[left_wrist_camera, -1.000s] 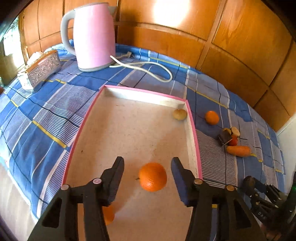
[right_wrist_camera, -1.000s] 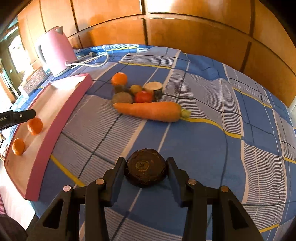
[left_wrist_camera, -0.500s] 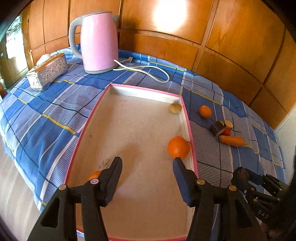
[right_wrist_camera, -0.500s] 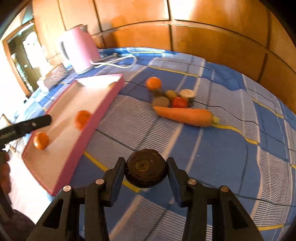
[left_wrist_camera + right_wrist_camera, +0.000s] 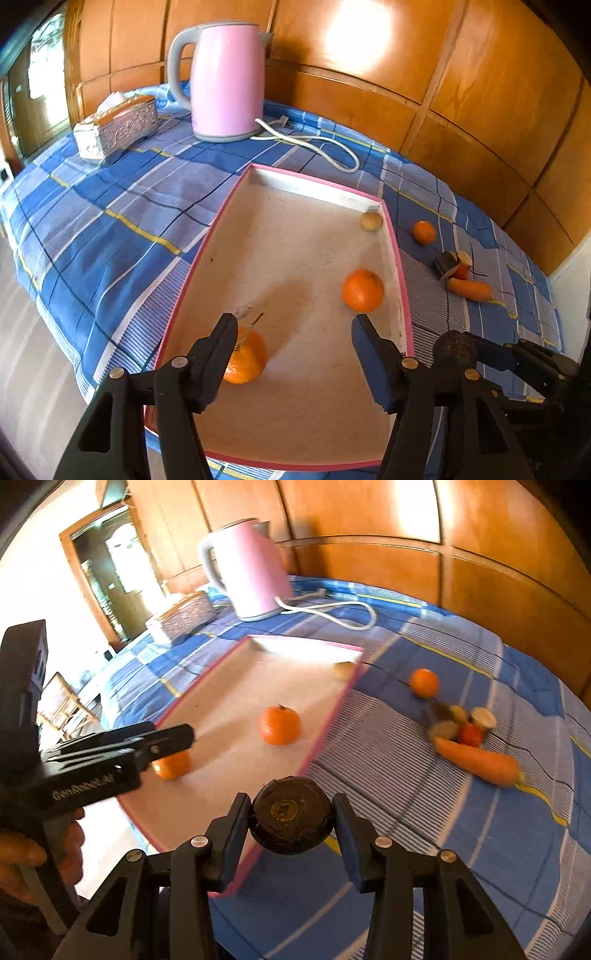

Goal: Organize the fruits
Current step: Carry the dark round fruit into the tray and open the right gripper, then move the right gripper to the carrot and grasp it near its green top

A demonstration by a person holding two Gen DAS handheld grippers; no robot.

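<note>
A pink-rimmed tray (image 5: 404,295) holds two oranges (image 5: 362,290) (image 5: 245,358) and a small beige fruit (image 5: 371,221). My left gripper (image 5: 294,325) hovers over the tray's near end with its jaws opening and nothing between them. The nearer orange sits partly behind its left finger. My right gripper (image 5: 290,805) is shut on a dark round fruit (image 5: 290,818), above the tray's near right rim (image 5: 325,734). The left gripper (image 5: 186,734) shows at the left of that view. On the cloth lie an orange (image 5: 424,682), a carrot (image 5: 480,760) and a tomato (image 5: 472,734) among cut pieces.
A pink kettle (image 5: 225,81) with a white cord (image 5: 325,147) stands behind the tray. A silver tissue box (image 5: 118,127) sits at the far left. Wood panelling backs the blue checked cloth (image 5: 110,229). A hand (image 5: 22,853) holds the left gripper.
The left gripper drew back from an orange and its jaws widened; that orange rolled toward the tray's right wall. The right gripper carried the dark fruit left and up toward the tray.
</note>
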